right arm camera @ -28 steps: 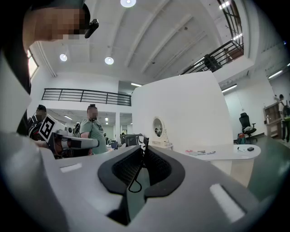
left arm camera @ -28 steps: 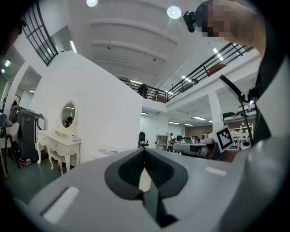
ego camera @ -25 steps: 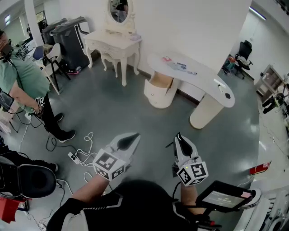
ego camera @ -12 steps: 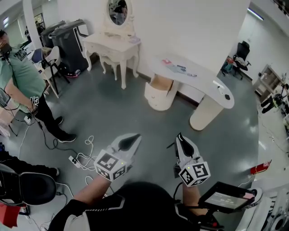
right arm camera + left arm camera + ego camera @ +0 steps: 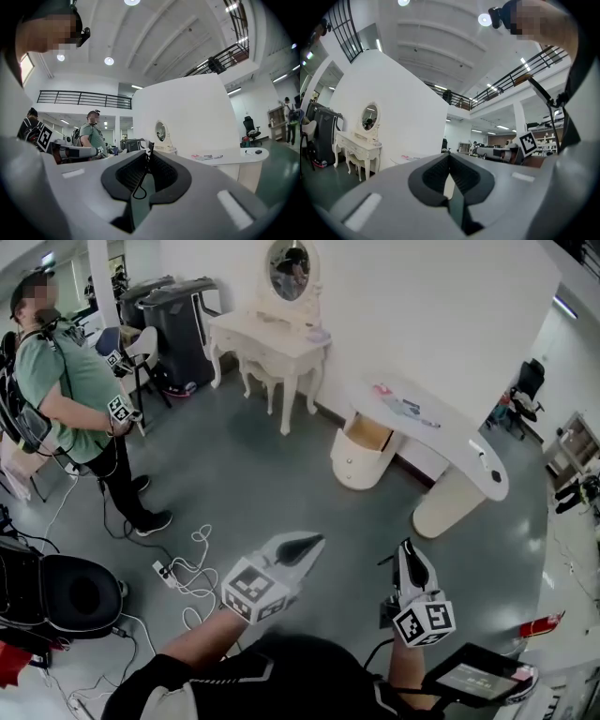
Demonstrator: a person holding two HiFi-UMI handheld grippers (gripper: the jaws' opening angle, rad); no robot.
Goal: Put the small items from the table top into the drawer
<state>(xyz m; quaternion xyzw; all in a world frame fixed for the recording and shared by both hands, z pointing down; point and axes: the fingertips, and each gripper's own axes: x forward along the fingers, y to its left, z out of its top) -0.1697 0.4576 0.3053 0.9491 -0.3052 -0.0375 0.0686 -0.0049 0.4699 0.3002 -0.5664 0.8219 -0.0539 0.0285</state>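
The white curved table (image 5: 473, 451) stands across the grey floor by the wall, with small flat items (image 5: 405, 407) on its top. Under its left end a round cream drawer unit (image 5: 359, 465) stands open. The table with its items (image 5: 208, 157) also shows far off in the right gripper view. My left gripper (image 5: 317, 540) and right gripper (image 5: 409, 546) are held level over the floor, well short of the table. Both have their jaws shut with tips together. A thin black loop (image 5: 136, 190) hangs in the slit behind the right tips; I cannot tell if it is pinched.
A white dressing table with an oval mirror (image 5: 272, 338) stands left of the curved table, with dark bins (image 5: 183, 320) beside it. A person in a green shirt (image 5: 66, 395) stands at the left. Cables and a power strip (image 5: 178, 568) lie on the floor.
The head view has swung: the table, drawer unit and both grippers sit further right and lower in frame, and the person in green is more in view. Both grippers stay shut.
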